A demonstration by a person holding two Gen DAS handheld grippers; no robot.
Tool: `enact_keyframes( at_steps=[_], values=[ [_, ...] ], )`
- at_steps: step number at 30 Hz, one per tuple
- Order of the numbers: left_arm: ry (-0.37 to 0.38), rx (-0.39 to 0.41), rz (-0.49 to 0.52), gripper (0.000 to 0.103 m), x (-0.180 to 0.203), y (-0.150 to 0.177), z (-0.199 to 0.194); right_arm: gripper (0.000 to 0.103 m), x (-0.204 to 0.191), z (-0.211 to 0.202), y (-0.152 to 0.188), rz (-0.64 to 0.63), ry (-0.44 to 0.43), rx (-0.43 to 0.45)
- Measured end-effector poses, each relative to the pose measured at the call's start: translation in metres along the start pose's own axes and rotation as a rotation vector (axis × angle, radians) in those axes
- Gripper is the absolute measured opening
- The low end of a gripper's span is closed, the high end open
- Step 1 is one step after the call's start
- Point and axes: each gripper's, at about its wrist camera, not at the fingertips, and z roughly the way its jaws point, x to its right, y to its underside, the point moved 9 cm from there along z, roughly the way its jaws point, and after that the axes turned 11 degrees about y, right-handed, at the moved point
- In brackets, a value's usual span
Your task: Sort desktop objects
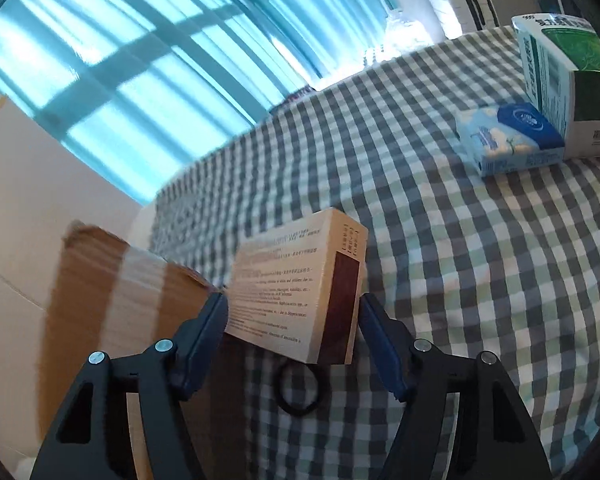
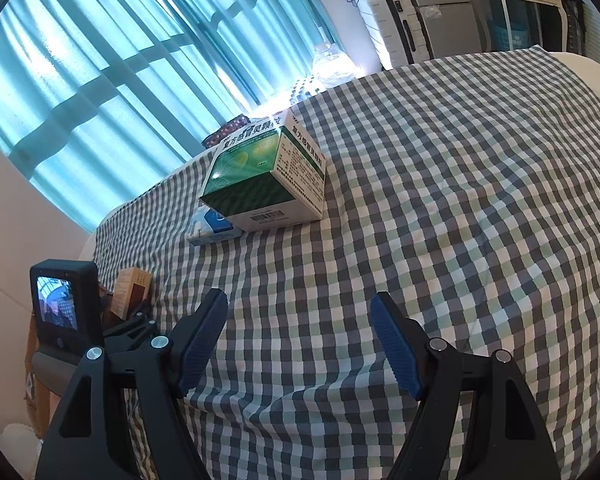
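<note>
The left gripper [image 1: 294, 316] is grasping the tan box [image 1: 300, 284] at the bench [image 1: 440, 240] edge, over the cardboard carton [image 1: 112, 292] at nine o'clock, likely its destination. The right gripper [image 2: 300, 332] is hanging released, nothing between its fingers.

Daylight enters through the teal curtain [image 1: 140, 80] at far left in both views; window bars show through it as dark bands. Overall exposure is adequate, cool in tone. Strong glare burns out the far edge of the checked cloth [image 2: 440, 200] beside the curtain, and spills over the top of the green-and-white box [image 2: 268, 176]. Near ground under the gripper fingers is in shade. In the left wrist view the cardboard box [image 1: 112, 288] at near left is smeared by motion blur; the cloth pattern beside it also streaks. The right wrist view is sharp. Heavy fisheye bending and black vignette at all corners.
</note>
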Motion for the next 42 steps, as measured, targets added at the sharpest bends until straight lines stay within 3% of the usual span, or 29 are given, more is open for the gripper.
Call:
enact_keyframes(
  at_steps=[5, 10, 13, 16, 17, 18, 19, 24, 26, 29, 33, 37, 40, 42],
  values=[
    [-0.132, 0.054, 0.02, 0.07, -0.026, -0.017, -0.023, 0.074, 0.0, -0.002, 0.0, 0.005, -0.008, 0.002],
    [-0.055, -0.039, -0.086, 0.07, -0.054, -0.003, -0.005, 0.074, 0.005, -0.003, -0.003, 0.045, -0.014, 0.008],
    [-0.055, -0.05, -0.031, 0.071, -0.044, 0.0, 0.002, 0.074, 0.006, -0.005, -0.005, 0.05, -0.018, 0.016],
    [0.076, -0.103, -0.085, 0.066, -0.028, 0.004, 0.021, 0.074, 0.006, -0.005, -0.004, 0.048, -0.013, 0.017],
    [0.123, -0.117, -0.116, 0.047, -0.026, 0.005, 0.027, 0.074, 0.007, -0.004, -0.004, 0.049, -0.013, 0.014],
    [0.13, -0.126, -0.133, 0.043, -0.027, 0.006, 0.03, 0.074, 0.008, -0.003, -0.004, 0.051, -0.01, 0.012],
    [0.087, -0.117, -0.135, 0.036, -0.032, 0.006, 0.03, 0.074, 0.009, -0.003, -0.004, 0.05, -0.009, 0.012],
    [0.193, -0.014, -0.234, 0.032, -0.038, 0.001, 0.0, 0.074, 0.004, -0.002, -0.01, 0.029, -0.043, 0.048],
    [0.307, 0.082, -0.329, 0.031, -0.036, -0.003, -0.03, 0.077, -0.001, -0.002, -0.017, 0.009, -0.072, 0.076],
    [0.407, 0.156, -0.388, 0.031, -0.019, -0.006, -0.057, 0.08, -0.015, -0.001, -0.033, -0.112, -0.081, 0.123],
    [0.5, 0.156, -0.419, 0.031, -0.005, -0.025, -0.037, 0.088, -0.041, 0.004, -0.051, -0.341, -0.052, 0.155],
    [0.451, 0.158, -0.317, 0.032, -0.004, -0.04, -0.013, 0.089, -0.063, 0.019, -0.052, -0.577, -0.041, 0.133],
    [0.43, 0.118, -0.307, 0.036, -0.01, -0.046, 0.001, 0.089, -0.074, 0.035, -0.056, -0.837, 0.048, 0.129],
    [0.416, 0.096, -0.326, 0.039, -0.007, -0.041, 0.002, 0.089, -0.076, 0.041, -0.067, -0.918, 0.108, 0.152]
  ],
)
